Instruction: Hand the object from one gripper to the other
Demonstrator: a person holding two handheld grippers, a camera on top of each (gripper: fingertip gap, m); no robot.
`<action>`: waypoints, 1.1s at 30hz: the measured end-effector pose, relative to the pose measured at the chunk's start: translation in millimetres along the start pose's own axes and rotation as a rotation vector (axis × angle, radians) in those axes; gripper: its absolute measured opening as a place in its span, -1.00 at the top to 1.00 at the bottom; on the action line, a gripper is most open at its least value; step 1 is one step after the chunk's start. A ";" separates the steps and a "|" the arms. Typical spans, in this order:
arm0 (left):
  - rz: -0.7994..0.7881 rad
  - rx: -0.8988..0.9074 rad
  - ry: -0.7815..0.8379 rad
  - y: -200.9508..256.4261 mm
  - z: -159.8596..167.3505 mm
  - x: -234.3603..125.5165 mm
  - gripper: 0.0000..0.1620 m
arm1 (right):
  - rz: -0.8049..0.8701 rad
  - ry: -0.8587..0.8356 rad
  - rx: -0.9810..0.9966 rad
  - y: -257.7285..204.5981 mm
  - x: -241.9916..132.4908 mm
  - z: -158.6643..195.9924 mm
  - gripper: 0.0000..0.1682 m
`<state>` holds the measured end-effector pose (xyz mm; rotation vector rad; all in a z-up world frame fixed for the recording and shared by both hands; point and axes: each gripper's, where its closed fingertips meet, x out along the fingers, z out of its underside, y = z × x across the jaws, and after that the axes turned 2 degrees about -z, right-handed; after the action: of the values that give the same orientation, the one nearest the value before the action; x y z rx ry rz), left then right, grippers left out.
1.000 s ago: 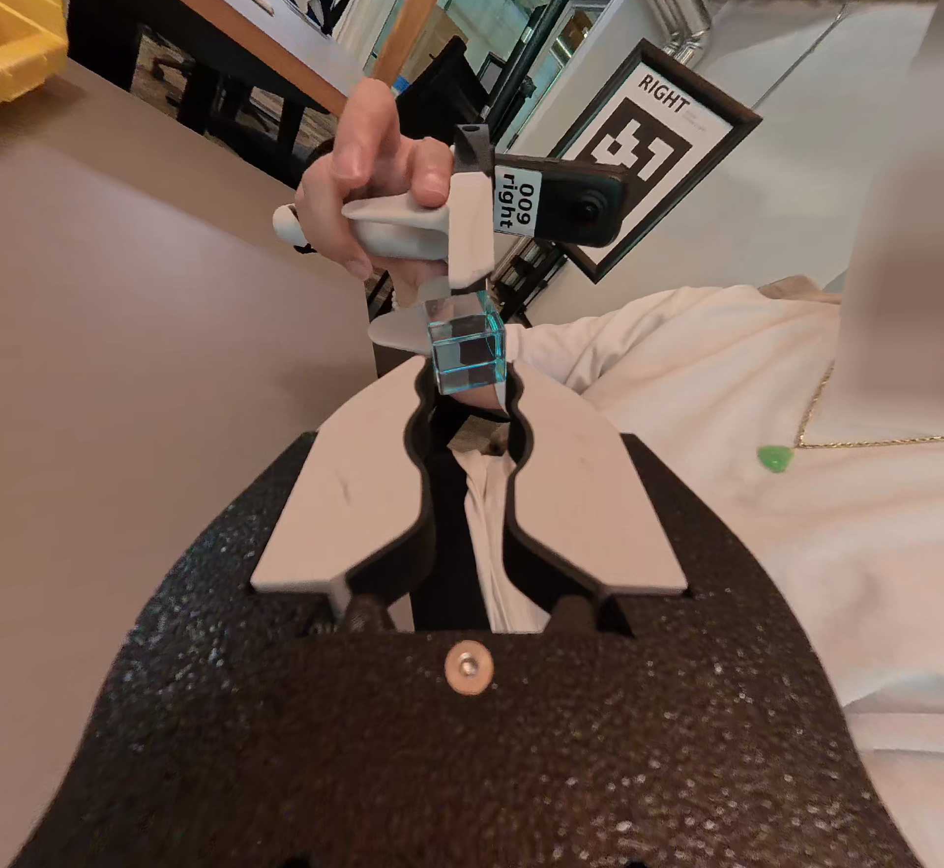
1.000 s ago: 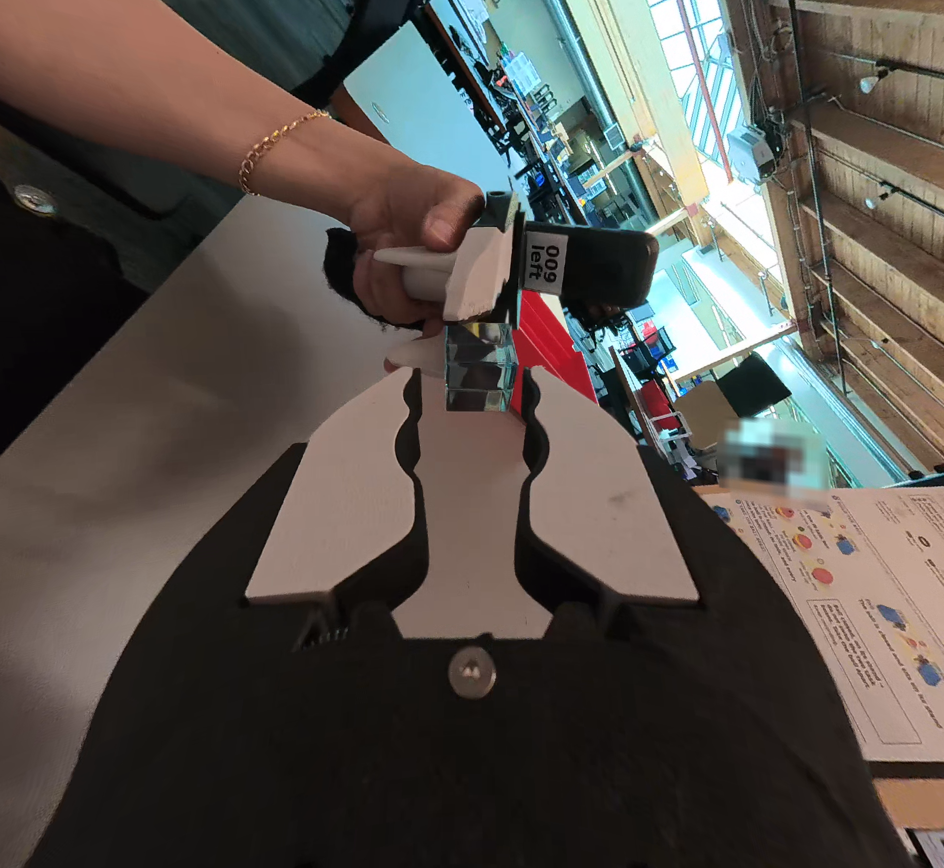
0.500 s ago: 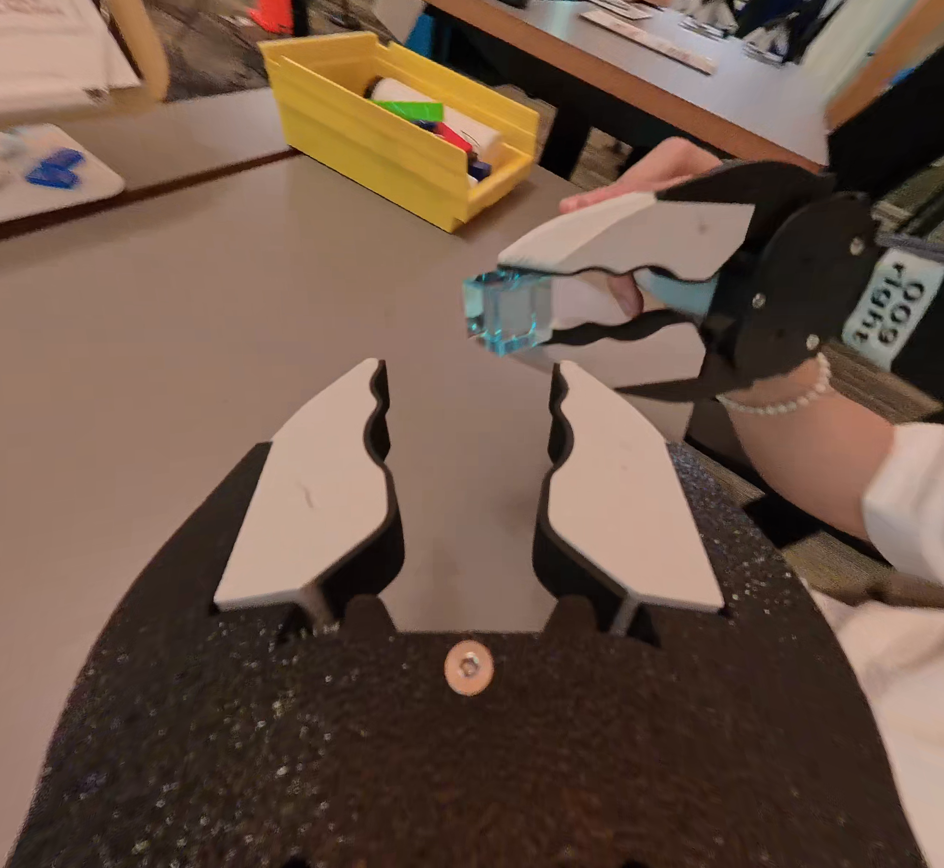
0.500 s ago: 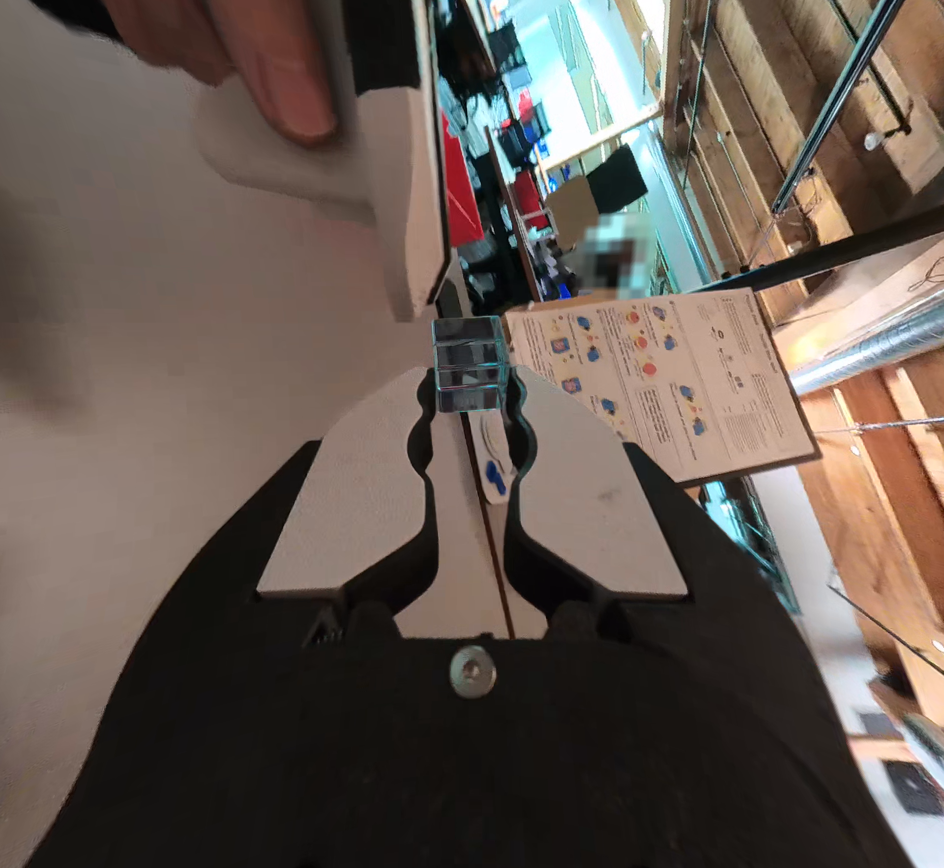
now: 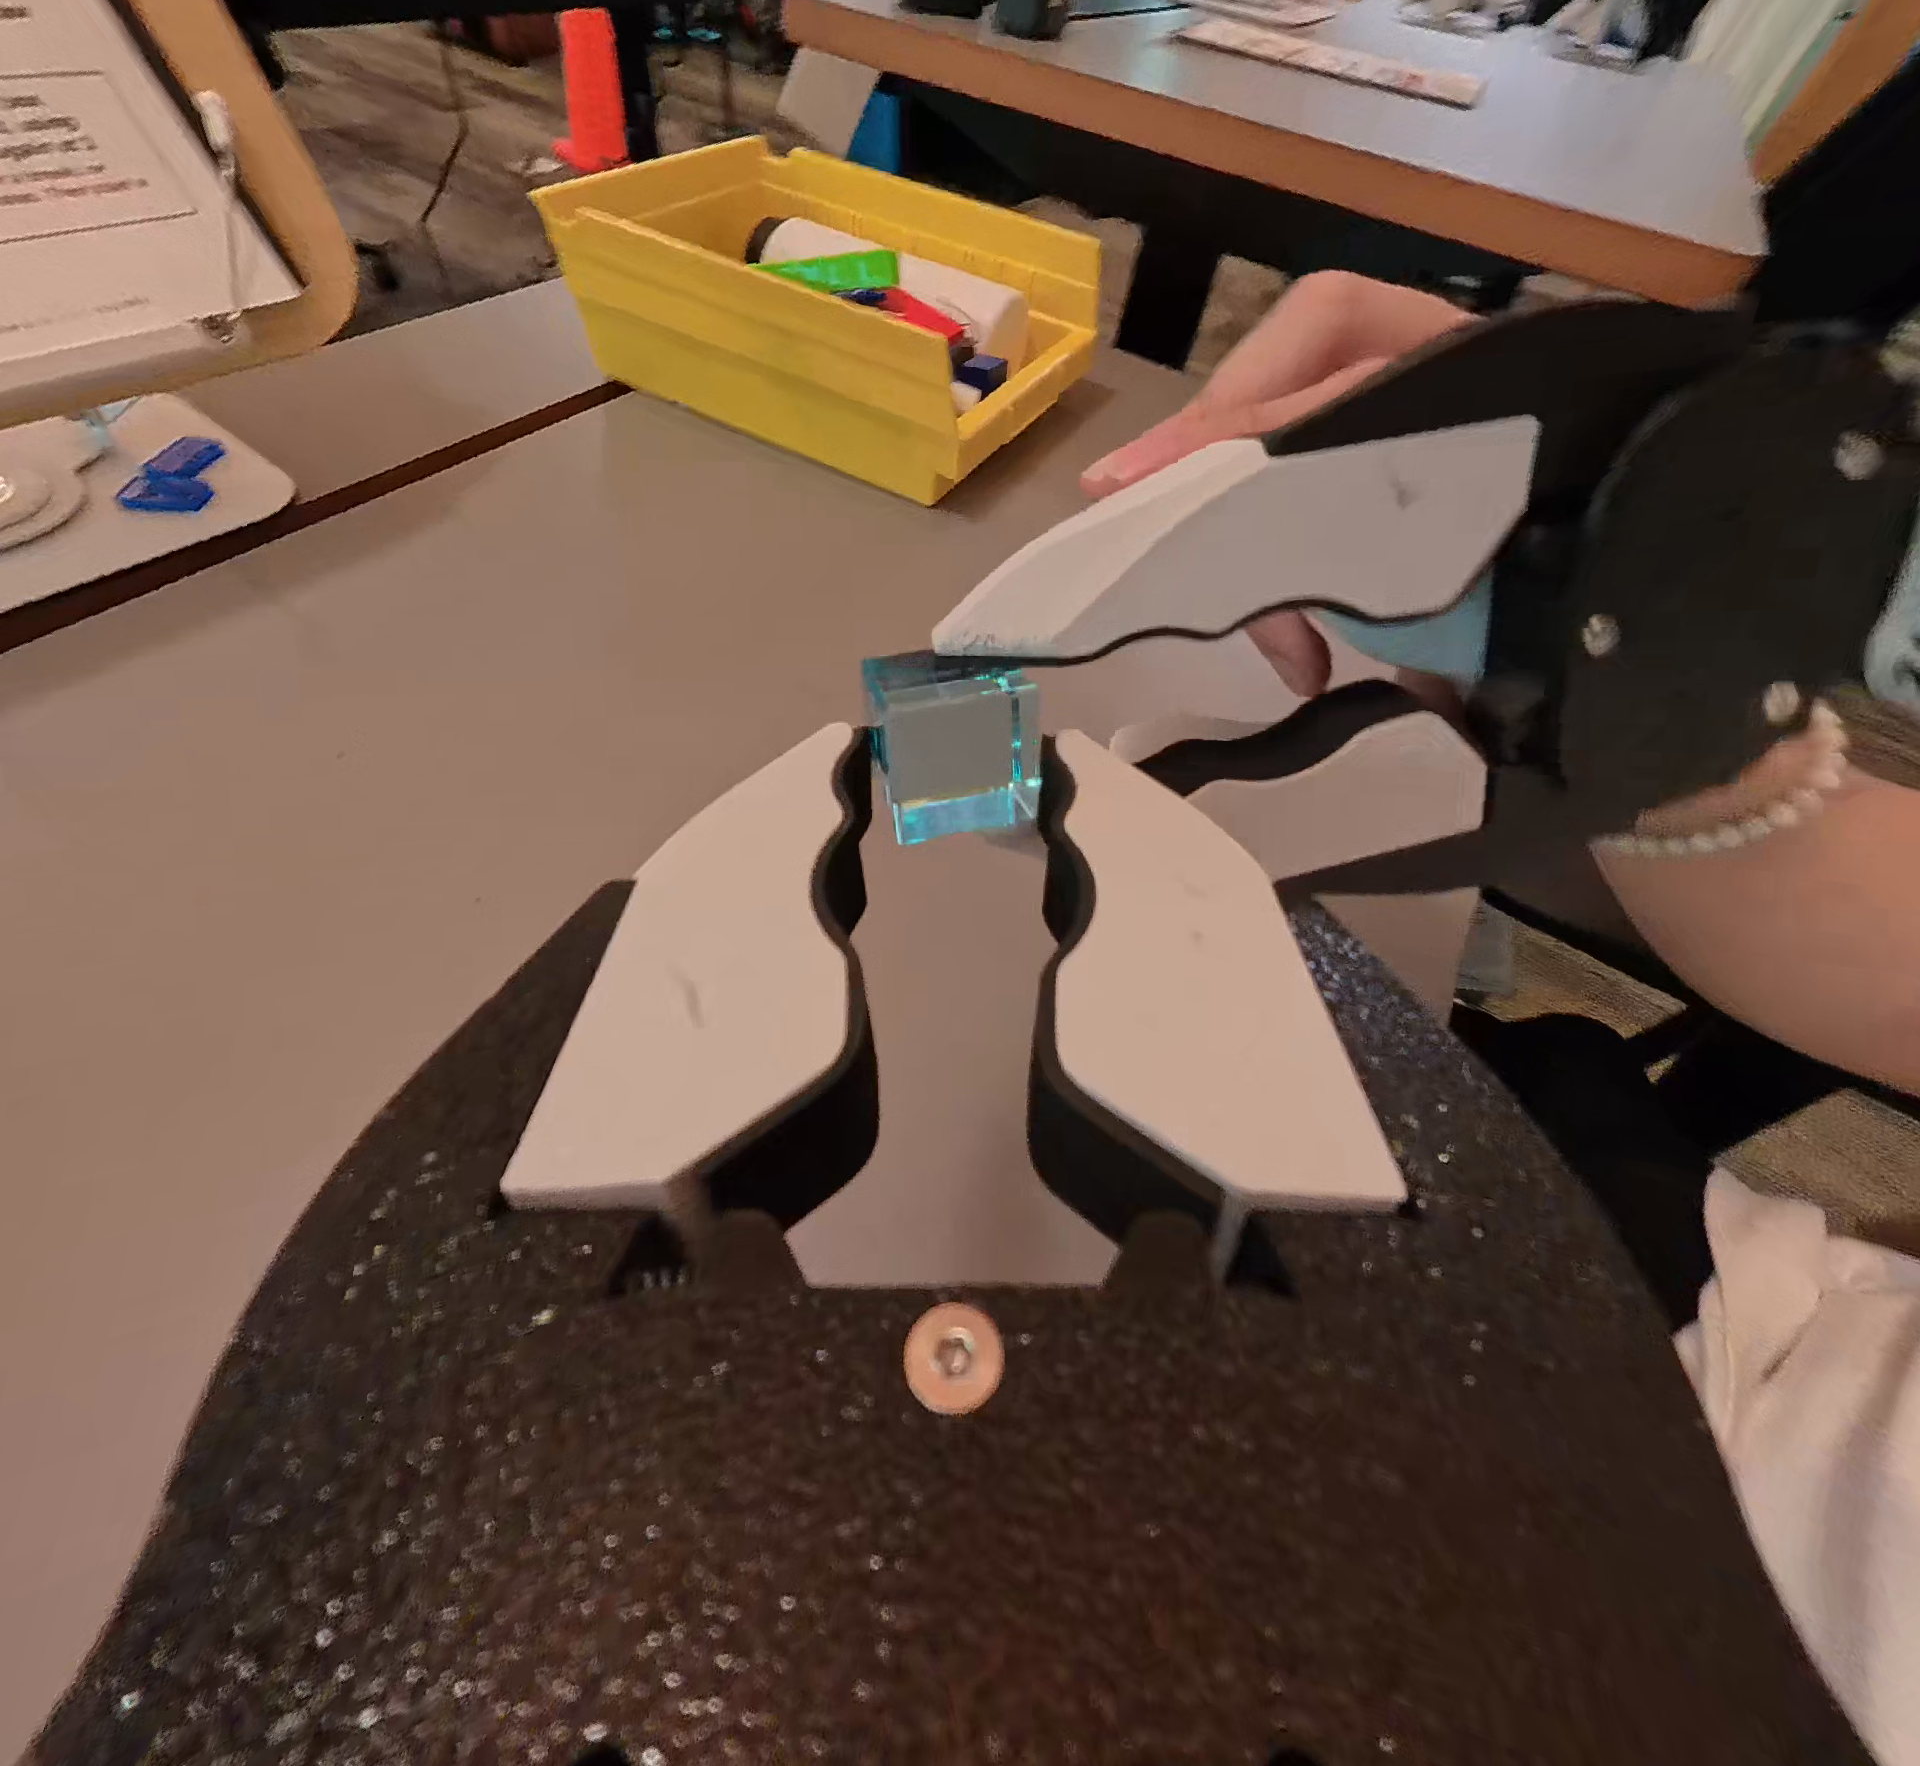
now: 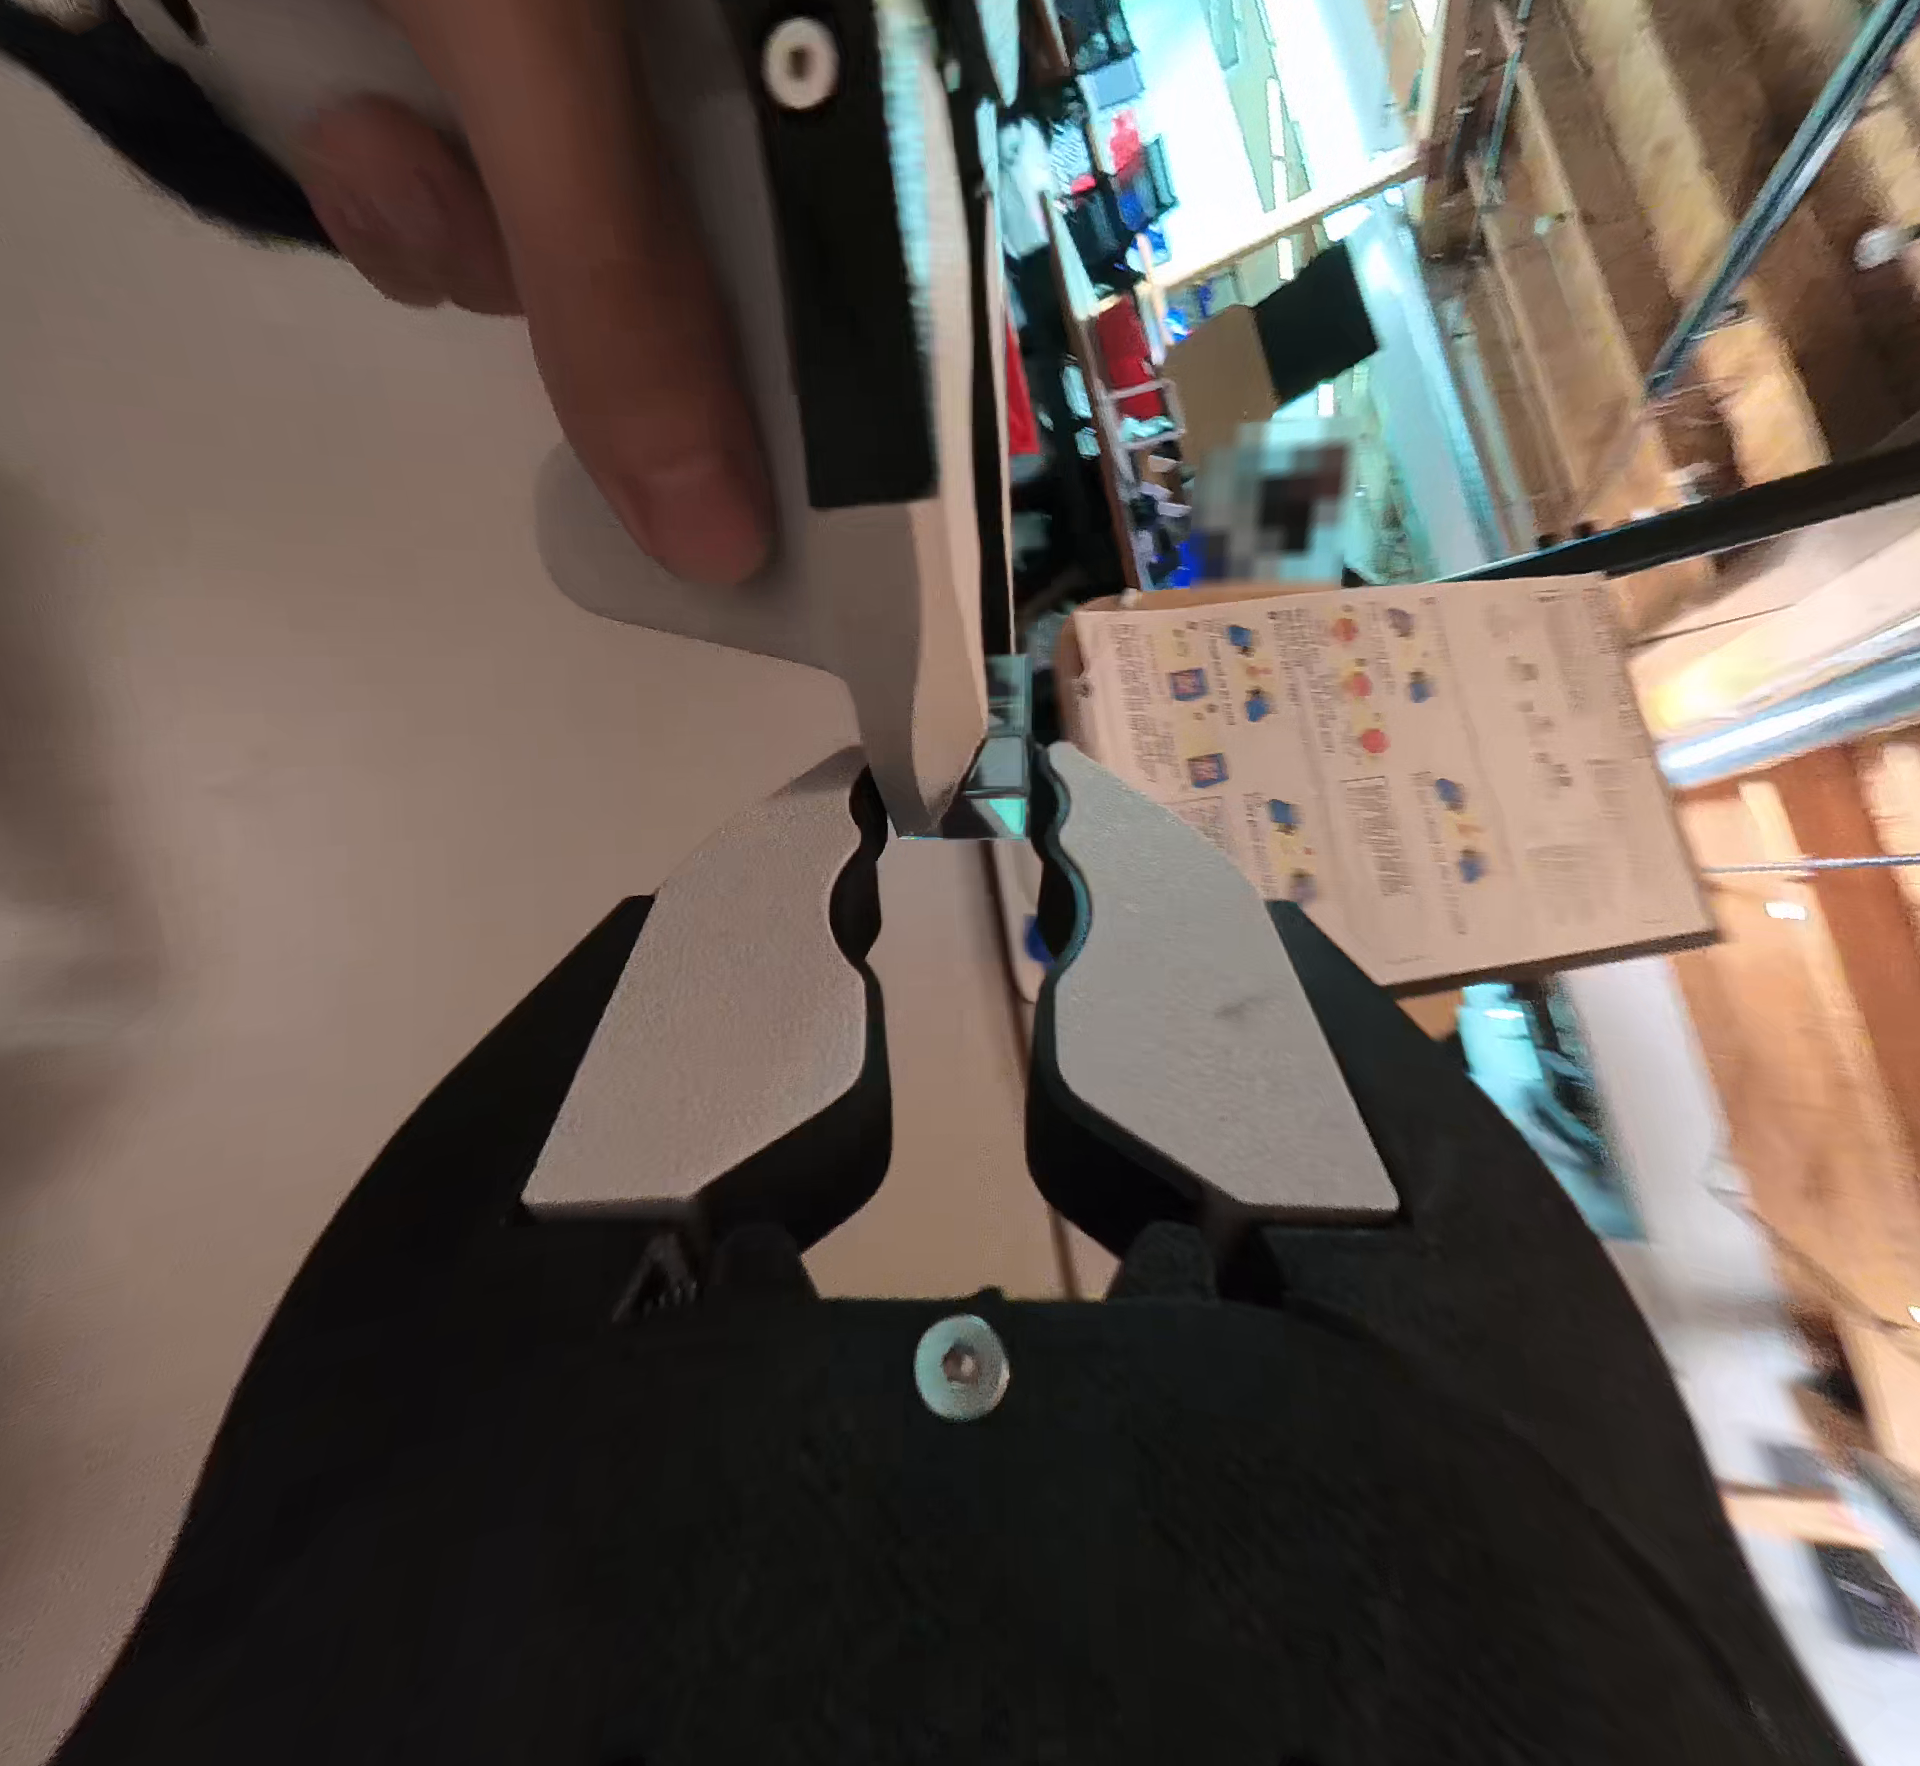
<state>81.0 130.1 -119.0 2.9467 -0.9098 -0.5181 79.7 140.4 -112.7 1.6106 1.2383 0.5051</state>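
The left hand-held gripper [image 5: 951,760] has its fingers closed against the sides of a clear, cyan-edged glass cube [image 5: 954,752]. The right hand-held gripper [image 6: 961,781], entering from 3 o'clock, pinches the same cube top and bottom. Judging by this, the handover is mid-way: one gripper must let go. A yellow plastic bin [image 5: 727,334] sits at 11 o'clock on the grey counter [image 5: 364,677].

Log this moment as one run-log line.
phase: handover | clear cube: between both grippers' fingertips | left gripper: closed on cube | right gripper: closed on cube | yellow bin: behind

Left tool [image 5: 951,760] and right tool [image 6: 961,786] meet crosswise, tips partly closed
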 end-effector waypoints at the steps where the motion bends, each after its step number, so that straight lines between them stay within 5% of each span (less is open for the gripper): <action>1: 0.040 0.006 0.016 1.2 -0.7 -1.0 0.63 | -0.040 0.032 0.065 -1.5 -1.9 -2.0 0.66; 10: 0.440 0.061 0.408 13.7 -36.2 -53.3 0.65 | -0.442 0.471 1.108 20.4 -30.0 -27.8 0.02; 15: 0.391 0.363 0.452 19.2 -24.3 -59.8 0.64 | -0.916 0.589 1.639 0.9 -27.9 -54.7 0.28; 20: 0.377 0.516 0.410 24.6 -8.8 -53.5 0.64 | -1.097 0.697 1.787 -3.9 -27.3 -69.9 0.33; 33: 0.271 0.695 0.253 20.2 14.9 -31.3 0.65 | -1.056 0.589 1.845 -23.1 -4.1 -55.2 0.65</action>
<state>41.0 131.8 -121.2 3.2316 -1.6947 0.2371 23.4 161.1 -109.4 1.5995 3.1219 -1.3548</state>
